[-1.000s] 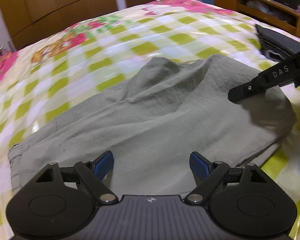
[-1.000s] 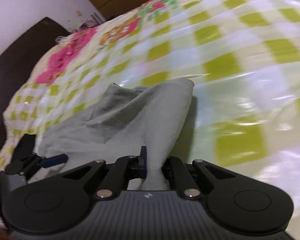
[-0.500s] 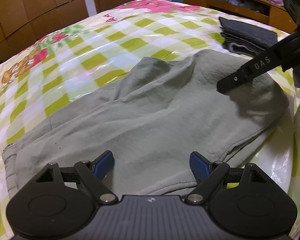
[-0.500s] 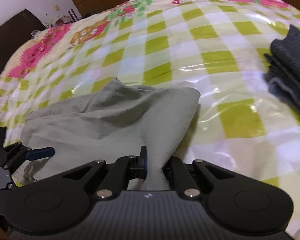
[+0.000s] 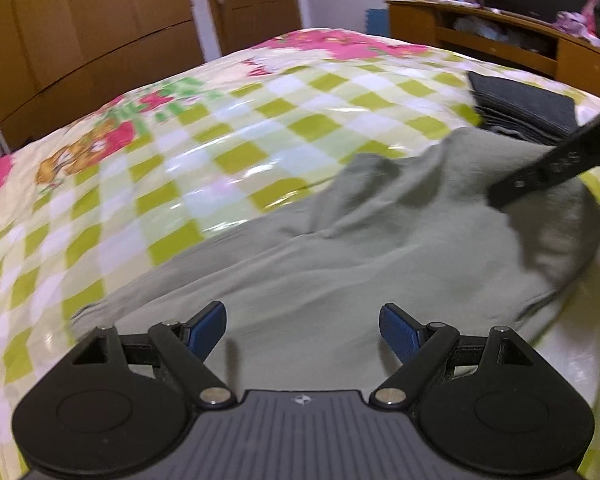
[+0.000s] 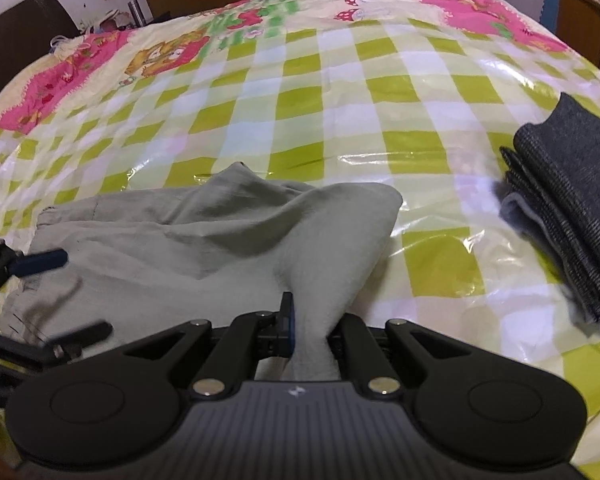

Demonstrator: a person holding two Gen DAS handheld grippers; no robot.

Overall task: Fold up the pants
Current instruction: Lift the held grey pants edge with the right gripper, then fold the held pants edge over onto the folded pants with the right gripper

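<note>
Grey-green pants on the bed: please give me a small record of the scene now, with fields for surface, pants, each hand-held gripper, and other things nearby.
surface: bed cover, green and white checks with pink flowers
pants: grey-green pants, lying on the cover, one part lifted
right hand-held gripper: shut on a fold of the pants, pulling it up
left hand-held gripper: open, above the pants, nothing between its jaws
nearby: dark folded clothes, beside the pants, apart from them

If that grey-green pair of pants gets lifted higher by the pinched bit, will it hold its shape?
Probably not. The pants already drape in a soft peak from the right gripper, so they look floppy. They seem light, and may slide on the glossy bed cover.
</note>
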